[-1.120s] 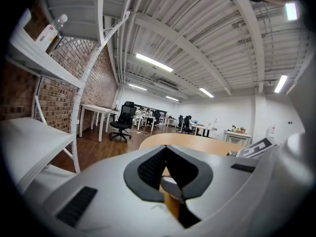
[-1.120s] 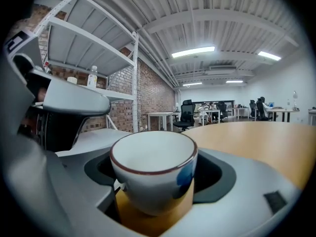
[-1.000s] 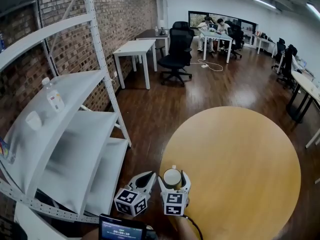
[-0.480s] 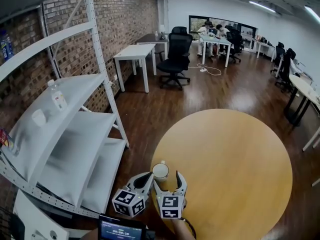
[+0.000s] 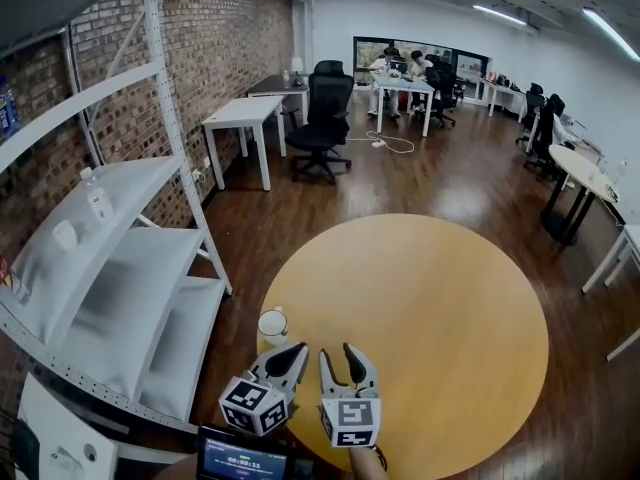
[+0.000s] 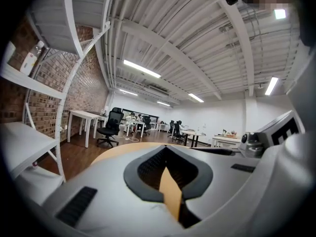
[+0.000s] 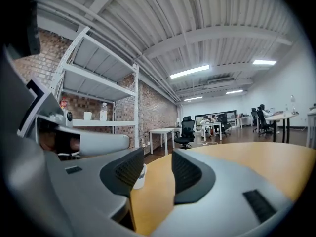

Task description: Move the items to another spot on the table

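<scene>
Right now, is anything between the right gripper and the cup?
Nothing on the table lies between them. The cup stands ahead and left of the right gripper, whose jaws have just been closing with nothing between them. The left gripper hangs close beside that path.

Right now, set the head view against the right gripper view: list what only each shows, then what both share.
Head view only: the full round outline of the table and the marker cube on the right gripper. Right gripper view only: the ribbed pads of its jaws, which have just been closing yet stand apart with nothing between them. Both: the cup standing free near the table's edge, half hidden behind one jaw in the gripper view, and the shelf bottle.
</scene>
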